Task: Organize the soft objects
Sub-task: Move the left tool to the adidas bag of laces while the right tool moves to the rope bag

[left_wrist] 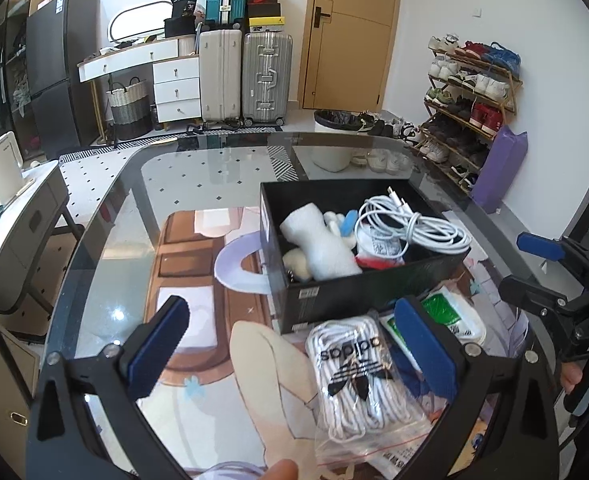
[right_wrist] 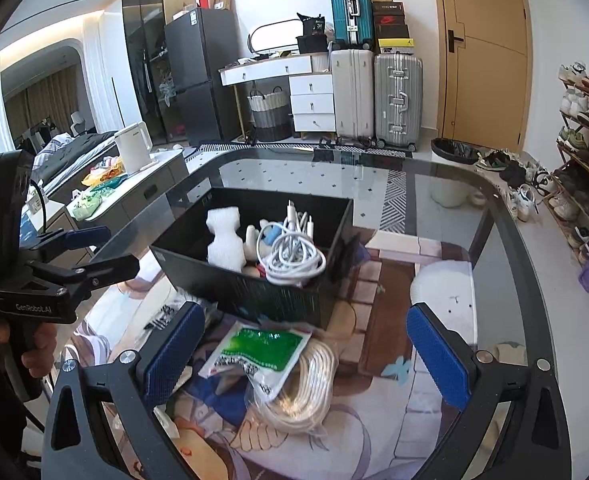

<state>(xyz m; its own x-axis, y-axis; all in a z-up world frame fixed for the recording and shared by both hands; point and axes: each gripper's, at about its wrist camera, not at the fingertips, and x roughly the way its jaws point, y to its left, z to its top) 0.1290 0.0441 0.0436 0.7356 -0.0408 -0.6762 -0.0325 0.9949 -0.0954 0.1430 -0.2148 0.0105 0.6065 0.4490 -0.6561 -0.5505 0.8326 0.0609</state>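
A glass table [left_wrist: 106, 216] carries a black box [left_wrist: 358, 292] near its middle. Inside the box lie a white foam block [left_wrist: 318, 236] and a coiled white cable [left_wrist: 410, 224]. Just in front of the box rest a bagged bundle of white laces [left_wrist: 358, 380] and a green-and-white packet [right_wrist: 262, 352]. The left gripper [left_wrist: 290, 344] and right gripper [right_wrist: 306, 356] both hover this side of the box, jaws wide apart, empty.
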